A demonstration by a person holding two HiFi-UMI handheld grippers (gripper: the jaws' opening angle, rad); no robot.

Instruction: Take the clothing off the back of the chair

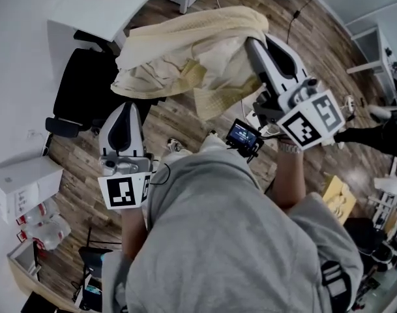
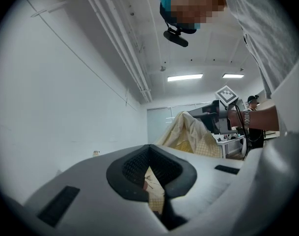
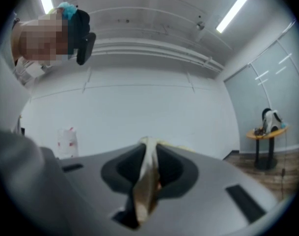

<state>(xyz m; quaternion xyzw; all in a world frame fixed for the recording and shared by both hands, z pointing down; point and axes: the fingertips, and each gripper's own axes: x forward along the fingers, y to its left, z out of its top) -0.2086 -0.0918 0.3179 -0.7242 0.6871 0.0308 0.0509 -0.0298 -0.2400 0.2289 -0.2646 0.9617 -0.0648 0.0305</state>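
Observation:
A cream-yellow garment [image 1: 191, 54] hangs spread out between my two grippers above the wooden floor. My left gripper [image 1: 128, 104] is shut on its lower left edge, and checked cloth shows between the jaws in the left gripper view [image 2: 154, 188]. At the upper right, my right gripper [image 1: 251, 44] is shut on the garment, with a fold of cloth [image 3: 147, 181] pinched between its jaws. The black chair [image 1: 86, 87] stands at the left, and the garment's left end overlaps its edge in the head view. In the left gripper view the garment [image 2: 188, 132] drapes down from the right gripper.
A white desk [image 1: 100, 8] stands beyond the chair. A white box [image 1: 25, 184] and plastic bottles [image 1: 38, 223] lie by the left wall. Another person [image 1: 381, 135] and shelving are at the right. A small round table [image 3: 267, 132] stands by the far wall.

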